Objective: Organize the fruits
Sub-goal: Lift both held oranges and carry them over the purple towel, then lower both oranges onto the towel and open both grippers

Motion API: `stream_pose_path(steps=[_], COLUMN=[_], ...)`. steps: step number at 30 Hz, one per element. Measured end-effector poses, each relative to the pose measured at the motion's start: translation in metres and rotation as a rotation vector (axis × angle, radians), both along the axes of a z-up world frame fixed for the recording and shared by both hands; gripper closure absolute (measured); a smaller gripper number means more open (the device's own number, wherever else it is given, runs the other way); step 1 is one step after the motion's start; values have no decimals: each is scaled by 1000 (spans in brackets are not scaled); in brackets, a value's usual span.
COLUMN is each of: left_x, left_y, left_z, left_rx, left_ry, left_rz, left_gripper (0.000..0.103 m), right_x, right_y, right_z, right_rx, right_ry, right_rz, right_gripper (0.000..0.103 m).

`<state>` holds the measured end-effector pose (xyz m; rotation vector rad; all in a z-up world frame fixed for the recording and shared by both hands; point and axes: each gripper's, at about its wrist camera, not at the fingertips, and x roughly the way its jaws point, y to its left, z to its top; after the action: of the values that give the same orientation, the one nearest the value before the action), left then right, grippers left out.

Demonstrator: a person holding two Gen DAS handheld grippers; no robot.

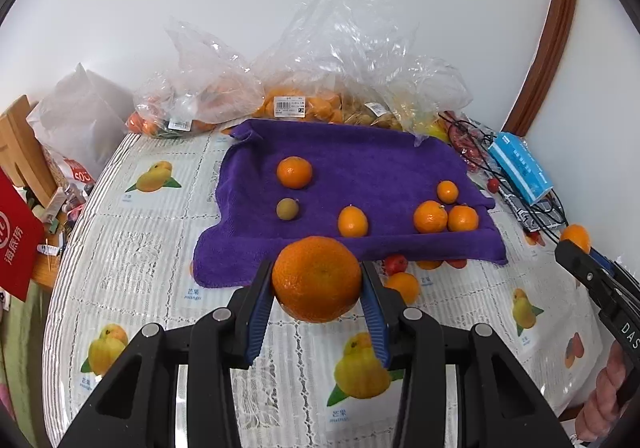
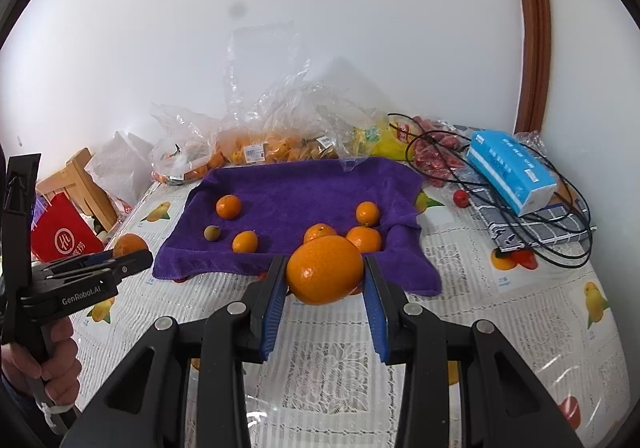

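Between left claw [image 1: 318, 284] pads, dimpled orange [image 1: 317, 279] — round, glossy

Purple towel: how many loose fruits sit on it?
6 on the purple towel: back-left orange, small brownish fruit, middle orange, right pair, back-right one. None seem hidden.

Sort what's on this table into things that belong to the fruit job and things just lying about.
Job:
- left gripper, shut on an orange
- right gripper, shut on a second orange
- purple towel with loose fruit on it
- fruit bags

Lying about:
- tissue pack
- black cable
- red packet
- checked cloth
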<state>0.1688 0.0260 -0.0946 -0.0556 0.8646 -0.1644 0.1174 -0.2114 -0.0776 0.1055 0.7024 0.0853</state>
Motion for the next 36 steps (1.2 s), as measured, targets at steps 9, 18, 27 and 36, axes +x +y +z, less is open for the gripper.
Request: stream_pose_path(steps=[9,18,27,36], left_x=[35,79,107,122], left_y=[8,18,11,-3], left_z=[-16,-34,-43,-58], left_rx=[4,-19,-17,-44], left_ry=[20,45,45,74], left_rz=[27,46,16,-14], left_gripper=[62,62,62,62], right_x=[39,93,144,174], right_y=[18,15,10,2], right_z=[-23,-44,-57,-83], right_rx=[-33,-48,-72,-57], right_ry=[32,51,49,78], right_rz=[41,54,63,60], right_gripper=[66,66,66,66])
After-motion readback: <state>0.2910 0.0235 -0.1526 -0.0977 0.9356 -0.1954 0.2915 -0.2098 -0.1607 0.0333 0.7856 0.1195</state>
